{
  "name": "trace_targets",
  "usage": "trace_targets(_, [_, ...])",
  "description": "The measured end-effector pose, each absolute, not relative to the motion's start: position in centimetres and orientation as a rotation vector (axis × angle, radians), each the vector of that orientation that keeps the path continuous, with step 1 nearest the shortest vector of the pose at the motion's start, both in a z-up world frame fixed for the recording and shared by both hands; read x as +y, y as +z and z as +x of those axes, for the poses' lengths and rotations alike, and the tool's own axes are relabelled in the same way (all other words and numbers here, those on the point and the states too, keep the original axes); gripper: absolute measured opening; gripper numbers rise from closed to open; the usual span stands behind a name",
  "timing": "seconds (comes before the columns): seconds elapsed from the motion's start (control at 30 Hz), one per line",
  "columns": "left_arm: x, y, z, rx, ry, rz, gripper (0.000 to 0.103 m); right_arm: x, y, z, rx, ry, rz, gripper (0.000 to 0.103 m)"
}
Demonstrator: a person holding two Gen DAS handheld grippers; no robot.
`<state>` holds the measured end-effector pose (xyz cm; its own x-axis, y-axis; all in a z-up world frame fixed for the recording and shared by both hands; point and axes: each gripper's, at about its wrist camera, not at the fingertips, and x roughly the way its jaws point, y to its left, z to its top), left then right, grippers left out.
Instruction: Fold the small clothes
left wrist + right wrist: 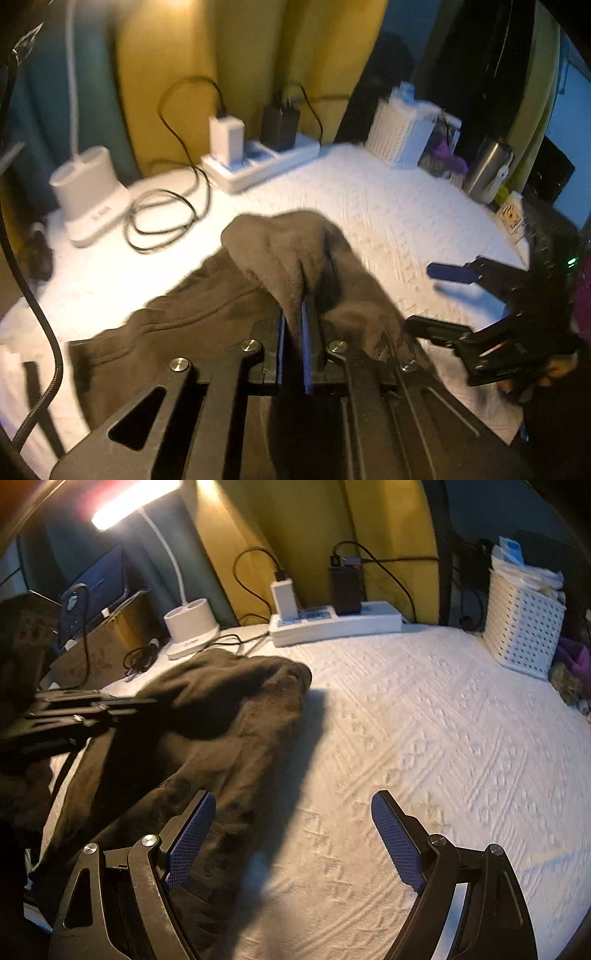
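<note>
A dark brown fleece garment [166, 332] lies crumpled on the white textured bed cover [388, 214]. My left gripper [293, 314] is shut on a raised fold of it, and cloth bunches up over the blue pads. From the right wrist view the garment [229, 701] spreads across the left, with the left gripper [122, 703] reaching into it from the left edge. My right gripper [293, 801] is open and holds nothing. Its left finger [190, 834] hangs over the garment's near edge, its right finger over bare cover. The left wrist view shows the right gripper [421, 295] beside the garment.
Along the back stand a white lamp base [190, 624], a power strip [332, 622] with chargers and looping black cables [162, 218], and a white perforated basket [524, 627]. A metal cup [487, 170] stands at far right. A screen and boxes [96, 602] sit at far left.
</note>
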<state>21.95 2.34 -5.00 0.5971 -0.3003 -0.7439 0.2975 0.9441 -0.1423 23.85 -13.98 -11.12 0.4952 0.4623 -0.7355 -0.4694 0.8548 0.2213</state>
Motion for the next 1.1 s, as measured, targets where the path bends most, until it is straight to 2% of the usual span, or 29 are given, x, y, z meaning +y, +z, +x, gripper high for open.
trace_targets(0.37, [6.7, -3.5, 18.7, 0.831, -0.253, -0.046, 0.006, -8.1, -10.2, 22.8, 0.883, 0.645, -0.075, 0.087])
trace_targets(0.8, [11.3, -7.5, 19.0, 0.910, -0.194, -0.190, 0.006, -5.2, -11.9, 22.8, 0.939, 0.630, -0.138, 0.087])
trace_targets(0.97, [12.2, -7.8, 18.6, 0.935, -0.174, -0.248, 0.012, -5.1, -11.8, 22.8, 0.936, 0.617, -0.150, 0.087])
trace_targets(1.03, [12.1, -7.3, 18.0, 0.919, -0.152, -0.224, 0.023, -5.2, -11.6, 22.6, 0.933, 0.608, -0.153, 0.088])
trace_targets(1.1, [12.2, -6.7, 17.2, 0.902, -0.153, -0.222, 0.026, -5.4, -11.3, 22.5, 0.928, 0.600, -0.150, 0.087])
